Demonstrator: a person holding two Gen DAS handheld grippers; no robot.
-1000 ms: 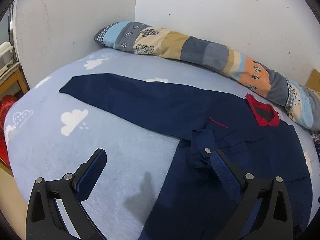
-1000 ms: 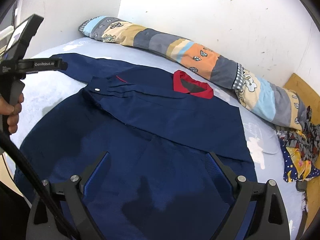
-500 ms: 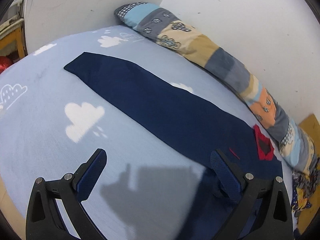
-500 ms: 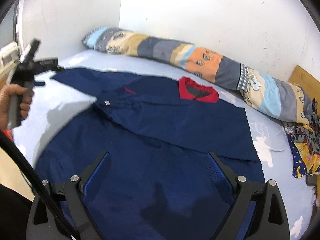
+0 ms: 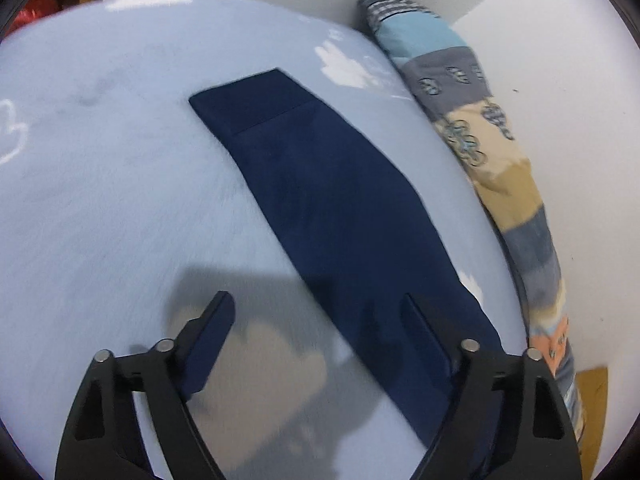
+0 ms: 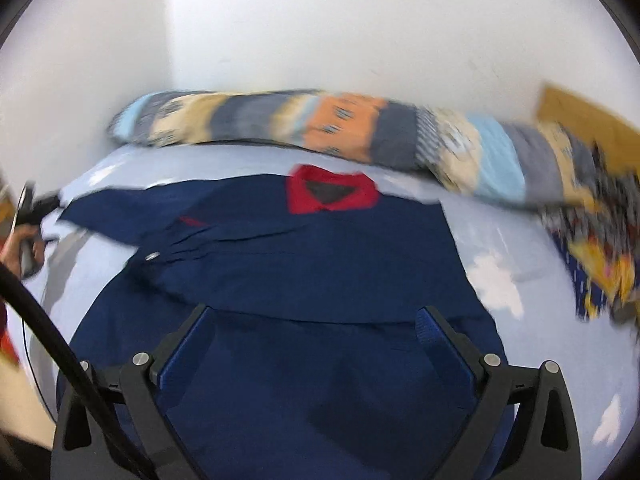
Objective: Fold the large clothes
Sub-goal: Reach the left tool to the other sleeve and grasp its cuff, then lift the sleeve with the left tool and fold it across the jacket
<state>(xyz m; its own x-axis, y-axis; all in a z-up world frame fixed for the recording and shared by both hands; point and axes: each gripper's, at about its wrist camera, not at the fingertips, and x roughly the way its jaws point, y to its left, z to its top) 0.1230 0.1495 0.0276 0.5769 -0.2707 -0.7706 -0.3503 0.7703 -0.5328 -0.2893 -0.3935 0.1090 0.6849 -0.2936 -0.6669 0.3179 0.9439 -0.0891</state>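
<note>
A large navy shirt (image 6: 320, 280) with a red collar (image 6: 332, 194) lies spread on the light blue bed. One sleeve is folded across its chest; the other sleeve (image 5: 320, 184) stretches out flat to the left. My left gripper (image 5: 316, 312) is open and empty, hovering over that outstretched sleeve, its cuff (image 5: 256, 100) ahead of the fingers. It also shows small at the left edge of the right wrist view (image 6: 32, 216). My right gripper (image 6: 316, 320) is open and empty above the shirt's lower body.
A long patchwork pillow (image 6: 320, 128) (image 5: 492, 152) lies along the white wall at the back. A pile of patterned clothes (image 6: 600, 264) sits at the bed's right side. A black cable (image 6: 52, 340) crosses the lower left. The bed sheet (image 5: 100, 200) has white cloud prints.
My left gripper has swung left, from the shirt's chest out along the outstretched sleeve toward its cuff. My right gripper has drawn back and tilted up over the shirt's lower part.
</note>
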